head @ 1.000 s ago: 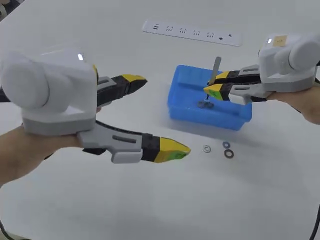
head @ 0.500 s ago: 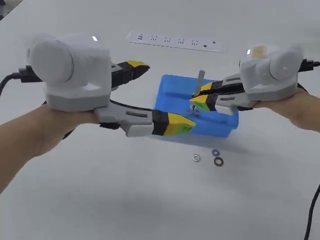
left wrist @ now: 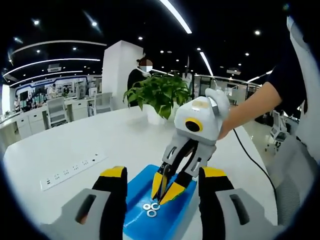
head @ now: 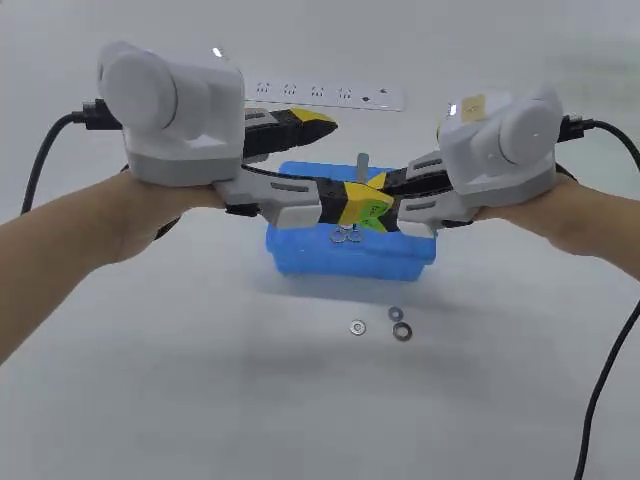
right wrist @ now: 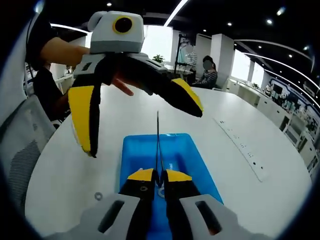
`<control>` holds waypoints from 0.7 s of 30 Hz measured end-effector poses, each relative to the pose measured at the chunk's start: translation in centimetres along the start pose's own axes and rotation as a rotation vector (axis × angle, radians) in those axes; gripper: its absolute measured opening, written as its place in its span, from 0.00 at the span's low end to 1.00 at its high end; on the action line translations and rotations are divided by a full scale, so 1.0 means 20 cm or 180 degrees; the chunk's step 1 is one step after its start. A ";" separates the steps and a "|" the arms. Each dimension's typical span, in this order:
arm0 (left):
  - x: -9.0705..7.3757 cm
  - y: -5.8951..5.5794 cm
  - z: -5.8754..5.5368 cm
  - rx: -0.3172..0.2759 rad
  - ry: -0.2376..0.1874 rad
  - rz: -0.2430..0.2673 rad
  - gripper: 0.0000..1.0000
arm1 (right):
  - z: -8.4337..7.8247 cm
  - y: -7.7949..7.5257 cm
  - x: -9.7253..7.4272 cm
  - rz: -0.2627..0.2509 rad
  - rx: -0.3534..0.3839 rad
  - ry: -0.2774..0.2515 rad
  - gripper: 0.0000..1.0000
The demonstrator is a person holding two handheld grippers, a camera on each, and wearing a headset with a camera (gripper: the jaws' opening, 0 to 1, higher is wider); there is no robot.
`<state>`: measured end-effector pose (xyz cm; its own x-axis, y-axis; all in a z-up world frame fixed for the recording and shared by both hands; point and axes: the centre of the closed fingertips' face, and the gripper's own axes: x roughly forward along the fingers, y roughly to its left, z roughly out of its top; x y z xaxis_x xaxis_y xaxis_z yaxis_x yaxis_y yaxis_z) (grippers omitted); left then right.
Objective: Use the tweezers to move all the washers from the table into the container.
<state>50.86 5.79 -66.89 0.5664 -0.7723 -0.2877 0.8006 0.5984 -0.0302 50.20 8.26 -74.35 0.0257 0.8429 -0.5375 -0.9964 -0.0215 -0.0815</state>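
Left tool (left wrist: 164,174) gapes; right tool (right wrist: 159,176) pinches tweezers (right wrist: 157,145).

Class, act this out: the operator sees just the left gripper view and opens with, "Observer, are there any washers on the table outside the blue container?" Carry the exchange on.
Observer: Yes. The head view shows three small ring-shaped washers lying on the white table, just in front of the blue plastic container.
Operator: I can't make out what is pinched in the jaws facing me.
Observer: Its own view shows the right gripper shut on thin metal tweezers, held over the container.
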 end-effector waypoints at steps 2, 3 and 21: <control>0.00 0.00 -0.02 0.0037 0.0043 -0.0037 0.47 | 0.00 0.01 0.00 0.0018 -0.0018 0.0009 0.08; 0.01 0.00 -0.02 0.0024 0.0050 -0.0063 0.44 | 0.00 0.01 0.00 0.0022 -0.0021 0.0013 0.08; 0.00 -0.03 -0.02 0.0128 0.0030 -0.0210 0.08 | 0.00 0.04 -0.01 0.0111 -0.0084 0.0034 0.08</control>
<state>50.28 5.47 -67.23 0.5105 -0.8075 -0.2954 0.8434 0.5372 -0.0111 49.40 8.17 -74.32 -0.0081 0.8356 -0.5493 -0.9943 -0.0652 -0.0846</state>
